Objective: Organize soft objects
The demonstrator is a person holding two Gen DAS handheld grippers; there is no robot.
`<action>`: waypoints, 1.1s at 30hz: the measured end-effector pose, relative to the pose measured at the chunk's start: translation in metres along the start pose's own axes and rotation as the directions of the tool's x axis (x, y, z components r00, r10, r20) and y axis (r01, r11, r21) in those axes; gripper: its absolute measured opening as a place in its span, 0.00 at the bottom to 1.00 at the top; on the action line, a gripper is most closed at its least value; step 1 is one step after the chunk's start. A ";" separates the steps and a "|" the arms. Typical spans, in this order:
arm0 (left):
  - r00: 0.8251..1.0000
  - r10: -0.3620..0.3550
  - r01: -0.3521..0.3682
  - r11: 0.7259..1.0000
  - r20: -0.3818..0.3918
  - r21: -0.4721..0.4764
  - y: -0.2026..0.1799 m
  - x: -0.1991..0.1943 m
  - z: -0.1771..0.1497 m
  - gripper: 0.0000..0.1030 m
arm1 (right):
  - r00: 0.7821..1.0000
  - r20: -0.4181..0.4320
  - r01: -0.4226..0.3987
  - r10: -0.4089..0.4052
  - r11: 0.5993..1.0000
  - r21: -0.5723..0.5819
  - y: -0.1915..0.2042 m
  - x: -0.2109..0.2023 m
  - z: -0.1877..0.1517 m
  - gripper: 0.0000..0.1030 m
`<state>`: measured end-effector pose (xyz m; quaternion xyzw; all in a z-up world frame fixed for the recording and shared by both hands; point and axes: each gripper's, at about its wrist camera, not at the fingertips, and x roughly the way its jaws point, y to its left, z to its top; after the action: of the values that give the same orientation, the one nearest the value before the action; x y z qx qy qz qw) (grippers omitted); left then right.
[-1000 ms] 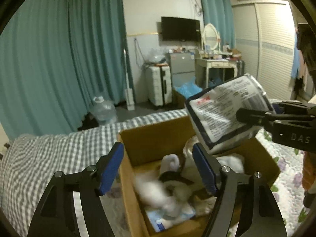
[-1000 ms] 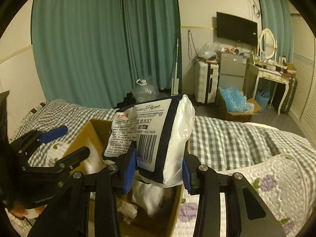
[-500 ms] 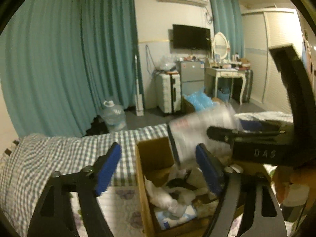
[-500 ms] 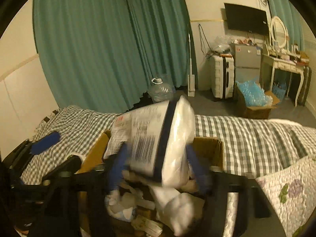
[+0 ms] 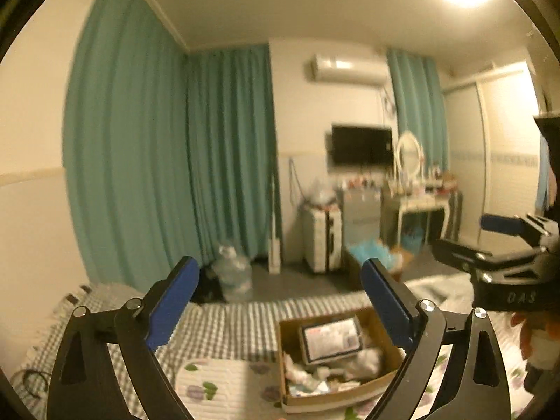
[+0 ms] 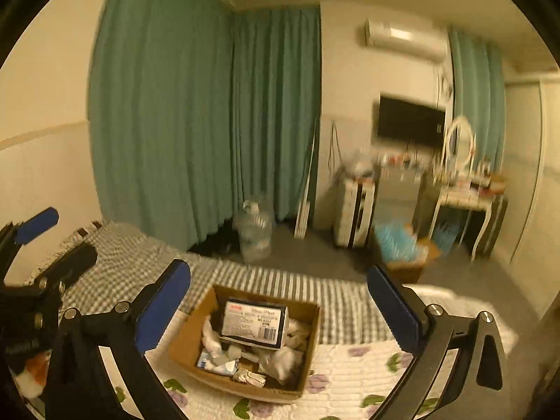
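Note:
A brown cardboard box (image 6: 196, 350) sits on the bed, also seen in the left wrist view (image 5: 290, 360). A tissue paper pack (image 6: 253, 322) with a dark blue edge lies on top of several white soft items (image 6: 283, 360) inside it; the pack shows in the left wrist view too (image 5: 330, 339). My right gripper (image 6: 276, 301) is open and empty, raised well above the box. My left gripper (image 5: 280, 301) is open and empty, also raised above the box. Each gripper appears at the edge of the other's view.
The bed has a floral quilt (image 6: 350, 385) and a grey checked sheet (image 6: 140, 255). Beyond the bed are teal curtains (image 6: 210, 122), a water jug (image 6: 253, 231), a suitcase (image 6: 353, 213), a second box with blue bags (image 6: 399, 248) and a dressing table (image 6: 462, 196).
My right gripper opened and let go of the tissue pack, which now lies in the box. Both grippers have lifted up and back, away from the box.

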<state>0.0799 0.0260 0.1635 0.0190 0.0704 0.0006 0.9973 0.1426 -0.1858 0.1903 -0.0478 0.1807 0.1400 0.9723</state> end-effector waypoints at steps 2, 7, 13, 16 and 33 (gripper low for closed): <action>0.999 0.014 -0.013 1.000 0.048 -0.016 0.007 -0.030 0.008 0.95 | 0.997 0.039 0.067 -0.066 0.997 -0.024 0.008 -0.040 0.006 0.99; 0.990 0.090 -0.090 0.996 0.110 -0.008 0.020 -0.079 0.004 0.97 | 0.987 0.114 0.114 -0.111 0.993 -0.023 0.023 -0.106 0.001 1.00; 0.996 0.069 -0.068 0.997 0.064 -0.020 0.018 -0.081 -0.041 0.97 | 0.982 0.188 0.023 -0.025 1.000 0.013 0.034 -0.139 -0.041 1.00; 0.998 0.066 -0.066 0.998 0.010 0.004 0.012 -0.064 -0.071 0.97 | 0.984 0.176 0.033 -0.036 0.999 0.018 0.039 -0.130 -0.071 1.00; 0.983 0.094 -0.086 0.994 -0.155 0.061 -0.008 -0.008 -0.180 0.97 | 0.999 -0.025 0.042 -0.039 0.989 0.143 0.020 -0.009 -0.195 1.00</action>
<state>0.0467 0.0247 -0.0142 0.0491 0.1479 0.0453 0.9867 0.0630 -0.1972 0.0118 0.0170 0.2002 0.1064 0.9738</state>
